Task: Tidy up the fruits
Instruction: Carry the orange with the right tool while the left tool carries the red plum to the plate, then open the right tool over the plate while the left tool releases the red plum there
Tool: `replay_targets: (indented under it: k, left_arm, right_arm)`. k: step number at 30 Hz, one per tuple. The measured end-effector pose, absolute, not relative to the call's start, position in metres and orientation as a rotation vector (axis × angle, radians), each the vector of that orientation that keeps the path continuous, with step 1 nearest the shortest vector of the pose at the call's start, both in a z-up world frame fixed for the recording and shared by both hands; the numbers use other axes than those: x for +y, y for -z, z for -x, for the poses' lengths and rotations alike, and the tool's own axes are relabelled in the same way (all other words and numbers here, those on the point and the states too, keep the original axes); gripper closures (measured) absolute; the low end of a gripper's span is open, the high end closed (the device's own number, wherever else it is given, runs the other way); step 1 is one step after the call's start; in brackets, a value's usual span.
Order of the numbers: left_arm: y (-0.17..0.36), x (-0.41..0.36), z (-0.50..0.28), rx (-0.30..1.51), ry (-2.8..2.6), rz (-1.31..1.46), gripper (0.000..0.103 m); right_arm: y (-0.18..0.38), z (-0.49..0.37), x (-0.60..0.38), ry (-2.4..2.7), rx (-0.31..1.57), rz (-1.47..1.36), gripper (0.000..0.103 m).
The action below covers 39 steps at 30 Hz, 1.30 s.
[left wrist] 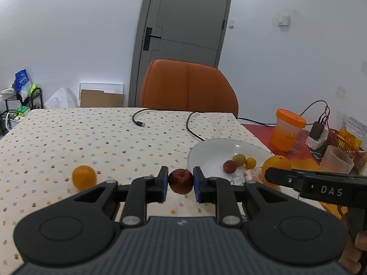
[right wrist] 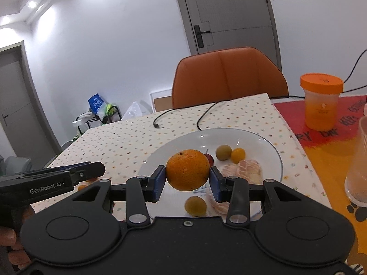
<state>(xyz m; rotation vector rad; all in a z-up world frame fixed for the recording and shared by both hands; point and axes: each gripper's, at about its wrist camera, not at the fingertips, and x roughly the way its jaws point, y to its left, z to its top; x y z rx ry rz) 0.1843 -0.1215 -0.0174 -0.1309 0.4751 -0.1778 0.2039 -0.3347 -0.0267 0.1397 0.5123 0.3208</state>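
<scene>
My left gripper (left wrist: 180, 181) is shut on a dark red fruit (left wrist: 180, 184), held just above the dotted tablecloth, left of the white plate (left wrist: 206, 151). A loose orange (left wrist: 84, 177) sits on the cloth further left. My right gripper (right wrist: 187, 174) is shut on a large orange (right wrist: 187, 170) above the white plate (right wrist: 263, 144). In the plate lie a greenish fruit (right wrist: 223, 152), a small yellow fruit (right wrist: 237, 155), a red fruit (right wrist: 210, 158) partly hidden behind the orange, peeled citrus segments (right wrist: 248, 169) and another greenish fruit (right wrist: 195, 205).
An orange chair (left wrist: 188, 84) stands behind the table. Black cables (left wrist: 192, 123) lie on the cloth beyond the plate. On the red mat to the right are an orange-lidded jar (right wrist: 321, 102) and a translucent cup (right wrist: 360, 160). A hand (right wrist: 11, 247) holds the left gripper.
</scene>
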Motion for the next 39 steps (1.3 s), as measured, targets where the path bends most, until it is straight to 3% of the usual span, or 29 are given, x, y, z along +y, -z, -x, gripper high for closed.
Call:
replay_targets:
  k: [14,19,29,39]
  left_arm:
    - [0.025,-0.153,-0.208,0.496,0.220,0.081,0.082]
    - [0.032,-0.158,-0.214,0.515,0.228,0.072,0.082]
    - [0.035,-0.166,-0.220,0.526,0.240,0.074,0.081]
    - [0.034,-0.142,-0.210,0.546,0.177,0.077,0.073]
  right_arm:
    - [0.041,-0.227,-0.338,-0.340,0.540,-0.164,0.063]
    - [0.044,-0.231,-0.343,-0.340,0.526,-0.193,0.051]
    - [0.047,-0.220,-0.358,-0.311,0.530,-0.214,0.051]
    - [0.048,-0.214,-0.357,-0.309,0.539,-0.231,0.051]
